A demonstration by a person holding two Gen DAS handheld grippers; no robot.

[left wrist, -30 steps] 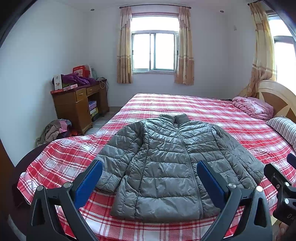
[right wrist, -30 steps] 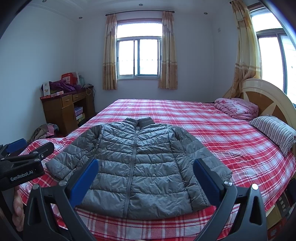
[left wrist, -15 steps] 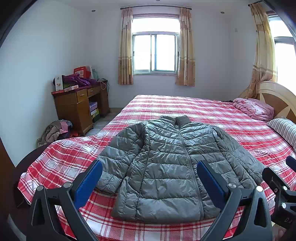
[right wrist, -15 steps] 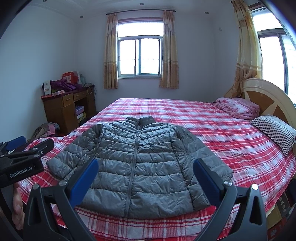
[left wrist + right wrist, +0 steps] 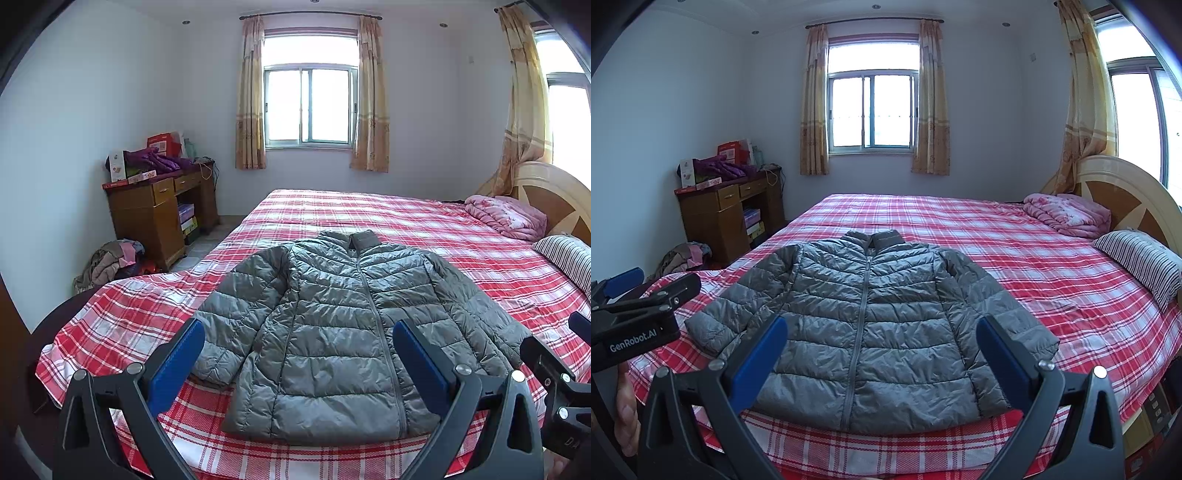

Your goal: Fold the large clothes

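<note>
1. Grey puffer jacket [image 5: 332, 332] spread flat, front up, zipped, on the near part of the bed [image 5: 424, 221]; collar toward the far side, hem along the near edge.
2. Both sleeves angled down and outward beside the body: left sleeve [image 5: 236, 314] ending at a cuff near the left foot corner, right sleeve [image 5: 993, 299] ending toward the near right.
3. Unfolded so far; lying smooth on the red-and-white plaid sheet [image 5: 997, 243].
4. Left claw [image 5: 295, 360] hovering short of the hem, blue pads [image 5: 177, 363] spread wide, nothing between them, no contact with the cloth.
5. Right claw [image 5: 879, 356] likewise released, blue pads [image 5: 759, 356] far apart, hanging in front of the jacket's near edge, touching nothing.
6. Side by side: part of the right claw seen at the right margin of the left wrist view, part of the left claw at the left margin of the right wrist view, with a hand [image 5: 626, 413] below it.
7. Far right on the bed: folded pink quilt [image 5: 506, 218] against the headboard [image 5: 1126, 192], striped pillow [image 5: 1141, 262] nearer.
8. Left of the bed: wooden table [image 5: 147, 218] against the wall, piled with purple cloth and boxes; heap of clothes [image 5: 107, 262] on the floor before it.
9. Far wall: window [image 5: 310, 105] between beige curtains; second curtained window at right.
</note>
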